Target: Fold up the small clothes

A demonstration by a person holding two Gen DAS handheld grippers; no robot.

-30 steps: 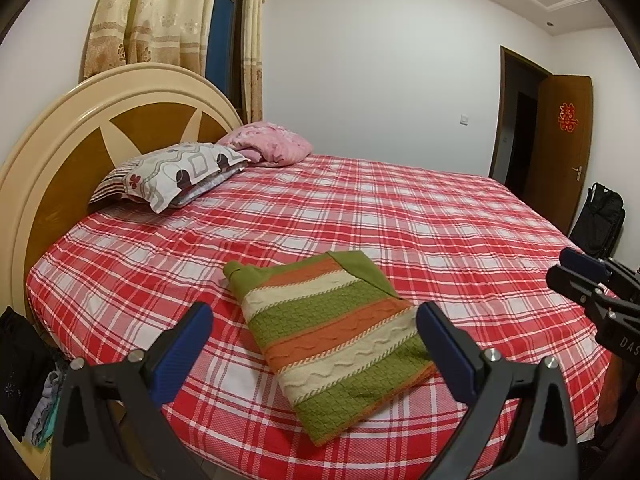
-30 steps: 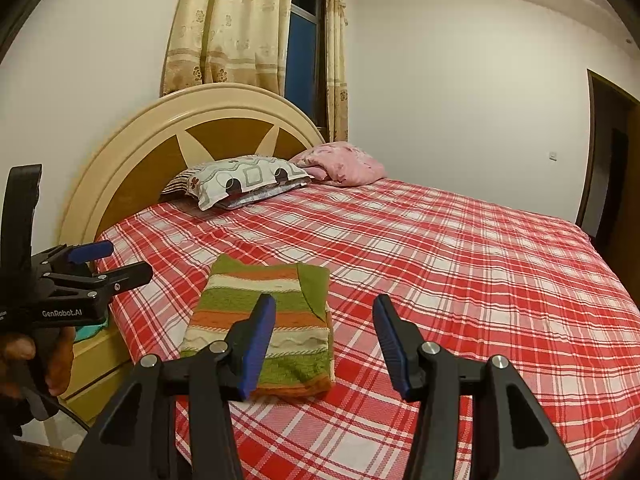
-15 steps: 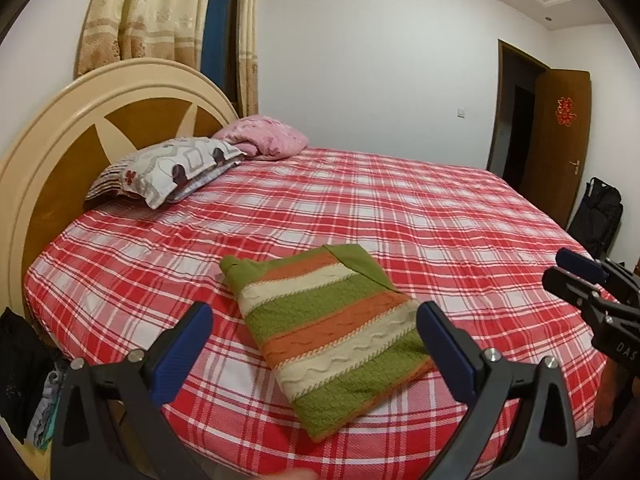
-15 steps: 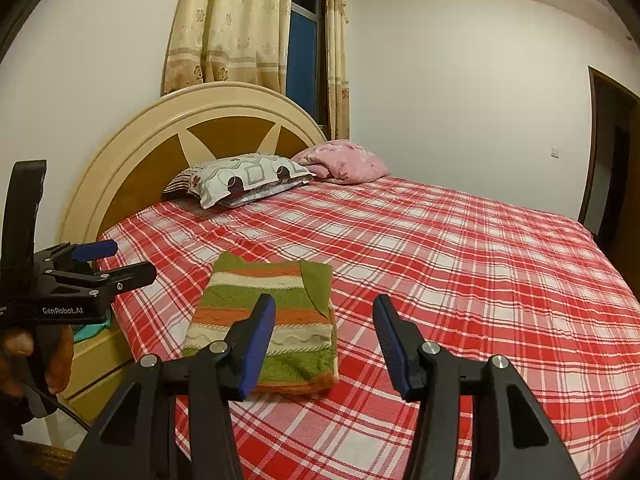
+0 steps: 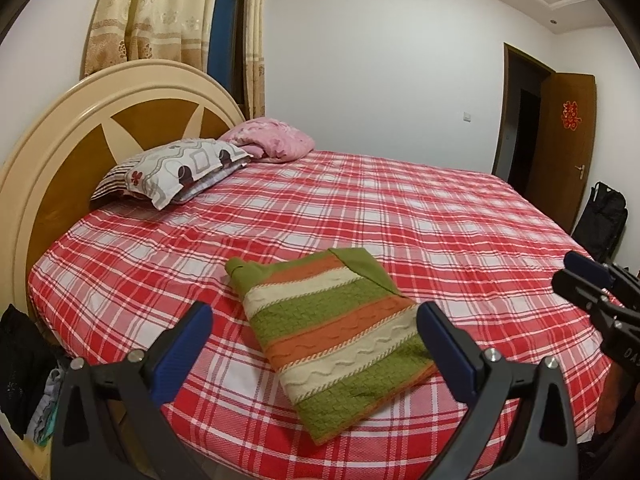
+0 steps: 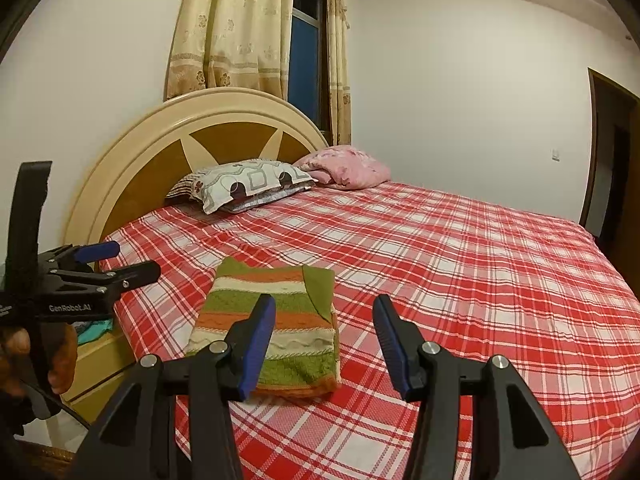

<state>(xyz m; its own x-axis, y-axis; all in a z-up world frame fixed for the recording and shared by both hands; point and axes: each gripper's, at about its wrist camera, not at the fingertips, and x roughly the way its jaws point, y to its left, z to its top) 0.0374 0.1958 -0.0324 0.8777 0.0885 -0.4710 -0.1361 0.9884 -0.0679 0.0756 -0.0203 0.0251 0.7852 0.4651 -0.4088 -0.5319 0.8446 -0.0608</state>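
Note:
A folded knit sweater with green, orange and cream stripes lies flat near the front edge of the bed; in the right wrist view the sweater sits just left of centre. My left gripper hovers above it, held back from it, open wide with nothing between its blue pads. My right gripper is open too, empty, raised over the sweater's right side. The right gripper shows at the far right of the left wrist view, and the left gripper, held by a hand, at the left of the right wrist view.
The bed has a red and white plaid sheet and a round cream headboard. A patterned pillow and pink bedding lie at its head. A wooden door and black bag stand at the right.
The left wrist view dipped slightly and came back; the sweater and both grippers stay as they were.

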